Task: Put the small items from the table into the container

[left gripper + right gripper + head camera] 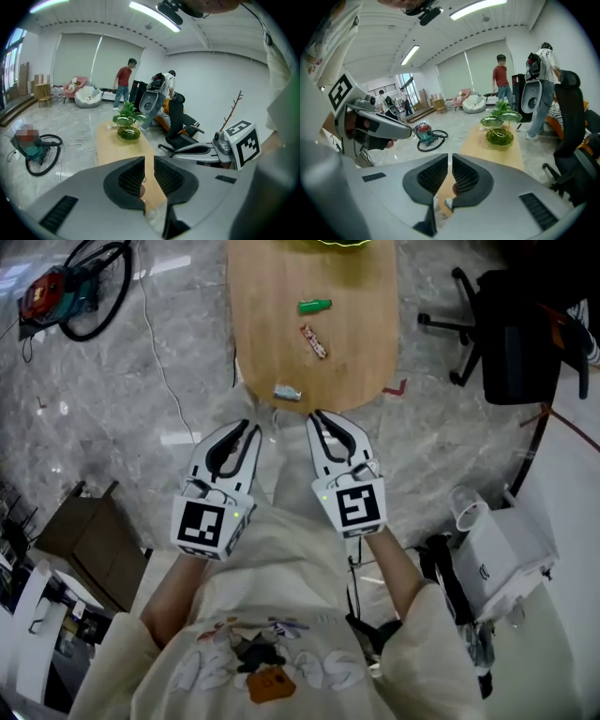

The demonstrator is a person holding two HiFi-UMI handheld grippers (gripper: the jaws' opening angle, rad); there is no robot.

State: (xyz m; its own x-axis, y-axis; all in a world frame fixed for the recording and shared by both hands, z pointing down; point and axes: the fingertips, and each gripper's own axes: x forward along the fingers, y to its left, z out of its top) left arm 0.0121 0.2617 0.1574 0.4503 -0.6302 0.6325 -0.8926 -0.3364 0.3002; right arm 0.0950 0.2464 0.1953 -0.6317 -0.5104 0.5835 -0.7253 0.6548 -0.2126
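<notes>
left gripper (247,426) closed, empty | right gripper (317,416) closed, empty | packet (287,392) (silvery, perhaps foil) just ahead, between them

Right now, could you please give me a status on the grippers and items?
Left gripper and right gripper shut, empty. Bottle, snack bar, packet on table, untouched. Green bowl at far end. Nothing in the way.

The surface (356,352) shows light wood grain, with green bottle (315,306), red-brown wrapper (314,341), silvery packet (287,392). Pale grey left tongs (249,429) and right tongs (319,418) carry black-and-white square markers.
</notes>
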